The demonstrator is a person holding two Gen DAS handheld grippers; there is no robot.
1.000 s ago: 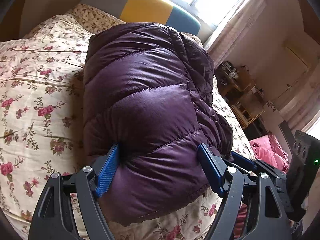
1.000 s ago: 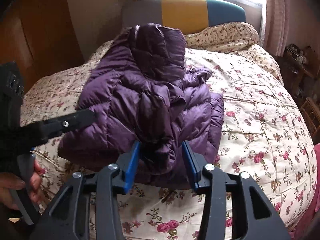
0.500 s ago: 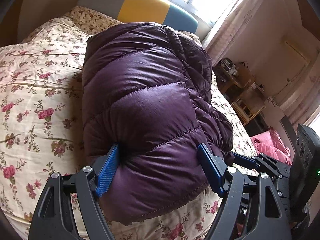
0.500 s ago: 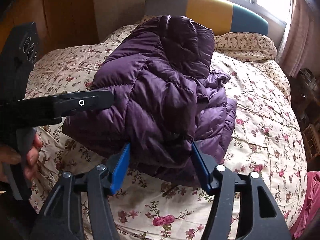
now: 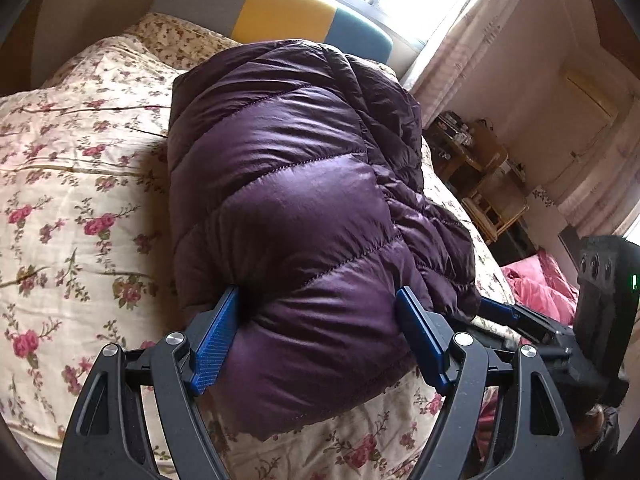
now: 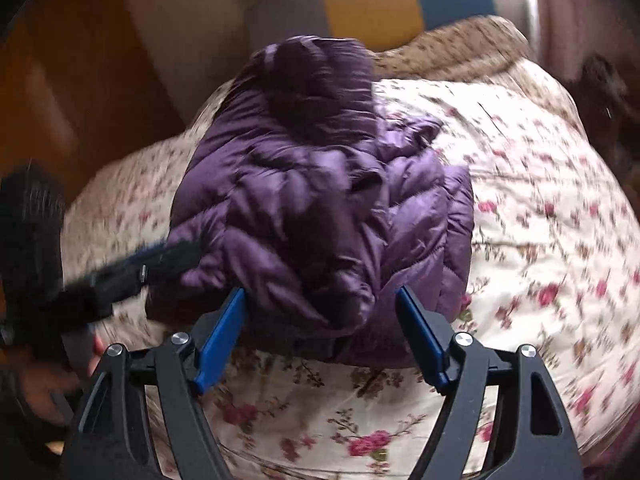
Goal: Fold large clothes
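Observation:
A purple quilted down jacket point(image 5: 288, 208) lies folded in a thick bundle on the floral bed cover point(image 5: 60, 200). My left gripper point(image 5: 318, 320) stands wide open with its blue pads on either side of the bundle's near end, pressed into the puffy fabric. In the right wrist view the jacket point(image 6: 320, 208) shows blurred. My right gripper point(image 6: 322, 312) is open at the jacket's near edge, the jaws apart and nothing clamped between them. The left gripper point(image 6: 160, 260) shows as a blurred dark bar at the jacket's left side.
The bed has a grey, yellow and blue headboard point(image 5: 272, 12) under a bright window. A wooden side table and chair point(image 5: 480, 176) stand to the right of the bed. Pink fabric point(image 5: 540, 284) lies by the bed's right side. A wooden wall point(image 6: 60, 80) stands left.
My right gripper opened wider and pulled back from the jacket, which now lies lower on the bed; its view is blurred by motion. My left gripper stays around the bundle.

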